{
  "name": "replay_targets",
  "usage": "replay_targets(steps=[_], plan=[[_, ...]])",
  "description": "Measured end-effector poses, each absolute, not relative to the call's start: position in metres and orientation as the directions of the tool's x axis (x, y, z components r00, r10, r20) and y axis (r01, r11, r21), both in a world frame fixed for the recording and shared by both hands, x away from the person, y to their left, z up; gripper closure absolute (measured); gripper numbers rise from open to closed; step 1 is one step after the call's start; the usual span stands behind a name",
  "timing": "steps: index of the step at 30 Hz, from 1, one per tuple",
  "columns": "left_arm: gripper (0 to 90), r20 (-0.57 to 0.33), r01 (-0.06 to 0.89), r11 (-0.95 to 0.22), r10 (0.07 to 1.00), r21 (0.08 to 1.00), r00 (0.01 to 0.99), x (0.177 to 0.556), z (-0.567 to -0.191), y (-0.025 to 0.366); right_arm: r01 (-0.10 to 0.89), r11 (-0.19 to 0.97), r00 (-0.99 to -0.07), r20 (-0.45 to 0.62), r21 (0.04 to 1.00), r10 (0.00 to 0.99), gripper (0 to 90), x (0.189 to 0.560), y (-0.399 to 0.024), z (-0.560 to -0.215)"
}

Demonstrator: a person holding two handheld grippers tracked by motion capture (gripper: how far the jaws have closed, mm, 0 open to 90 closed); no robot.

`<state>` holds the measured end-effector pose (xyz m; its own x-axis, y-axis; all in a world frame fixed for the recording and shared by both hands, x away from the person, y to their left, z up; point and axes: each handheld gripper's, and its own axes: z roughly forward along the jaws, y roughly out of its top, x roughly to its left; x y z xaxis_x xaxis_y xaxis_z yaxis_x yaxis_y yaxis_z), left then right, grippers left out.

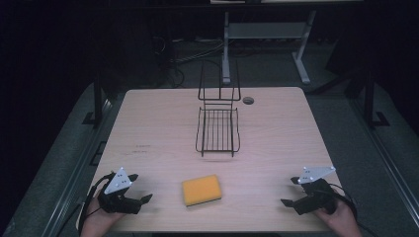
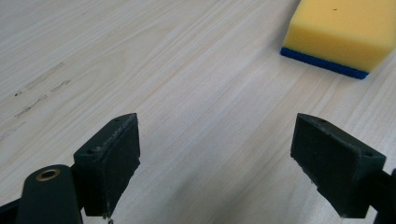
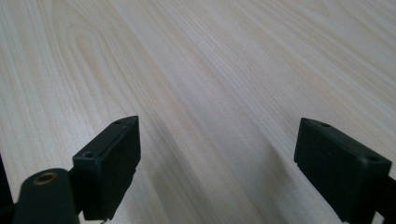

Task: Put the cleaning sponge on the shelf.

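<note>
High view: my left gripper [image 1: 141, 201], jaws spread, rests at the table's [image 1: 148, 123] near-left corner, slightly nearer the yellow rectangular sponge with blue underside [image 1: 201, 190] by the near edge, long axis left-right; my right gripper [image 1: 291, 192] spread, near-right corner.

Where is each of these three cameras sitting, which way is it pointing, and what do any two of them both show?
High view: above the person's side, looking forward and down on the table, wire rack and sponge; both hands with the left gripper and right gripper show at the bottom.
Left gripper view: rides on the left gripper, low over the wood, facing the sponge; its open fingers show.
Right gripper view: rides on the right gripper, facing bare tabletop; its open fingers show.
Shared: the high and left gripper views both show the sponge.
</note>
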<state>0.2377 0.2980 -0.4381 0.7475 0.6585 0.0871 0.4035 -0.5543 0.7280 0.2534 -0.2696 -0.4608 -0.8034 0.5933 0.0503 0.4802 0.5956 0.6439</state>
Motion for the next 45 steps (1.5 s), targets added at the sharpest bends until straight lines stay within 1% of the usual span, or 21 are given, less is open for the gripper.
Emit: replay_targets(steps=[22, 37, 45], plan=[[15.1, 0.093, 0.369, -0.575, 0.618, 0.730, 0.780, 0.234, -0.431, 0.285, 0.474, 0.602, -0.809, 0.047, 0.643, 0.586, 14.3, 0.253, -0.267, -0.461], [13.9, 0.101, 0.331, -0.597, 0.574, 0.730, 0.813, 0.232, -0.423, 0.270, 0.475, 0.599, -0.807, 0.048, 0.645, 0.588, 14.3, 0.252, -0.267, -0.460], [13.8, 0.101, 0.309, -0.621, 0.535, 0.720, 0.839, 0.235, -0.417, 0.258, 0.474, 0.596, -0.804, 0.044, 0.648, 0.592, 14.3, 0.251, -0.269, -0.458]])
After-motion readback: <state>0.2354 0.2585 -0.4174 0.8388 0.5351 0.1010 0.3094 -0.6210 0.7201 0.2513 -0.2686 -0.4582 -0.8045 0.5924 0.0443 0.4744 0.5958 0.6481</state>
